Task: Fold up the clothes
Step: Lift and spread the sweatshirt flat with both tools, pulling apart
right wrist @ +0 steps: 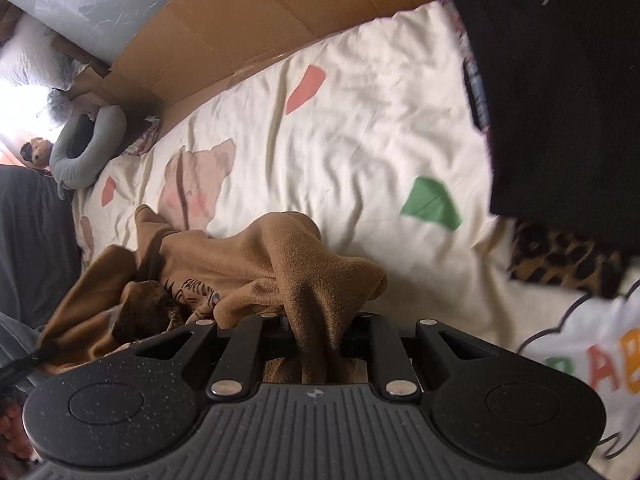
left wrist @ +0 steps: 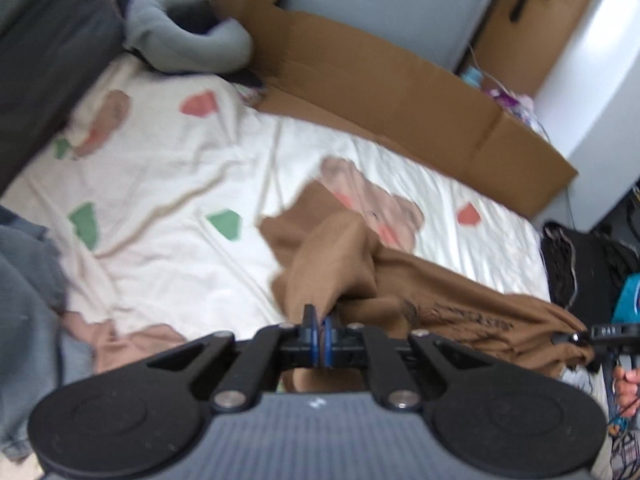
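Note:
A brown shirt [left wrist: 460, 296] with a dark print lies bunched on a cream bedsheet [left wrist: 168, 168] with pink and green patches. My left gripper [left wrist: 321, 322] is shut on a fold of the brown cloth, its blue pads pressed together with fabric rising out of them. In the right wrist view the same brown shirt [right wrist: 248, 264] is drawn up into a ridge, and my right gripper [right wrist: 316, 332] is shut on a thick bunch of it; the cloth hides its fingertips. The right gripper also shows at the right edge of the left view, on the shirt's other end.
A flattened cardboard box [left wrist: 400, 92] runs along the far side of the bed. A grey ring cushion [left wrist: 188, 36] sits at the head. Dark clothing [right wrist: 560, 92] and a leopard-print piece [right wrist: 560, 260] lie to the right, grey garments [left wrist: 24, 300] to the left.

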`<move>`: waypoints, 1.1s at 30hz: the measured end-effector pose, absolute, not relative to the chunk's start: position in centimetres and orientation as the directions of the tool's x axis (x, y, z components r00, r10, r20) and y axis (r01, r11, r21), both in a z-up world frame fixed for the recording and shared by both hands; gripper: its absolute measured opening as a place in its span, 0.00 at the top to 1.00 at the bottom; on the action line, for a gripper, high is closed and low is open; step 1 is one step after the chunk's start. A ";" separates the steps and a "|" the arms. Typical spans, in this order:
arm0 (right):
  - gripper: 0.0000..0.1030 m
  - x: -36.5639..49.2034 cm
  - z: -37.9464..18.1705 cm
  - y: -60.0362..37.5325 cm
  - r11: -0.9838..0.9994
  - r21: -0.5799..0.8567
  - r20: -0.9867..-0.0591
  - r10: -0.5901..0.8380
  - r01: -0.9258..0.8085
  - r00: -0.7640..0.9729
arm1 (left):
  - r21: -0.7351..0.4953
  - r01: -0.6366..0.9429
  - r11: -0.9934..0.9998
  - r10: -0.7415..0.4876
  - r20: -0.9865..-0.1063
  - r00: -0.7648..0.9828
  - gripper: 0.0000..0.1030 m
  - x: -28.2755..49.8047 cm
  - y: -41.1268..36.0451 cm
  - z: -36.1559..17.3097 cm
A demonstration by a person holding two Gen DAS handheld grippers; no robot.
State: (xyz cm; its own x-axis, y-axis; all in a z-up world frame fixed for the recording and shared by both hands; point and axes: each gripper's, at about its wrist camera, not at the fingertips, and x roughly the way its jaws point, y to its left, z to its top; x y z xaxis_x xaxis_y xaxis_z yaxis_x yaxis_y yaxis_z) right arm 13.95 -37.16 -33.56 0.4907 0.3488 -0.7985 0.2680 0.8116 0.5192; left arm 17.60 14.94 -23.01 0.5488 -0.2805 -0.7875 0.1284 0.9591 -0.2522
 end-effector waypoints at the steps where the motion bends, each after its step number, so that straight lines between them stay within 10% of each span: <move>1: 0.88 14.0 -33.4 -37.4 0.816 0.511 -0.802 0.342 0.268 0.489 | -0.248 0.122 0.961 -0.274 -0.789 0.551 0.97 17.4 15.4 -22.8; 33: 0.88 12.2 -25.6 -38.1 0.879 0.442 -0.802 0.297 0.180 0.518 | -0.287 -0.109 0.952 -0.210 -0.867 0.452 0.97 -2.7 21.7 -18.3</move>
State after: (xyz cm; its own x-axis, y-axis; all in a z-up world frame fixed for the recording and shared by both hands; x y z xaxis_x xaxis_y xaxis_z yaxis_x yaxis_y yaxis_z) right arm 12.20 -38.13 -25.56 0.5185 0.2970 -0.8019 0.1797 0.8790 0.4417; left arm -2.71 21.75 -18.32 0.4522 -0.2102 -0.8668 -0.1086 0.9516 -0.2874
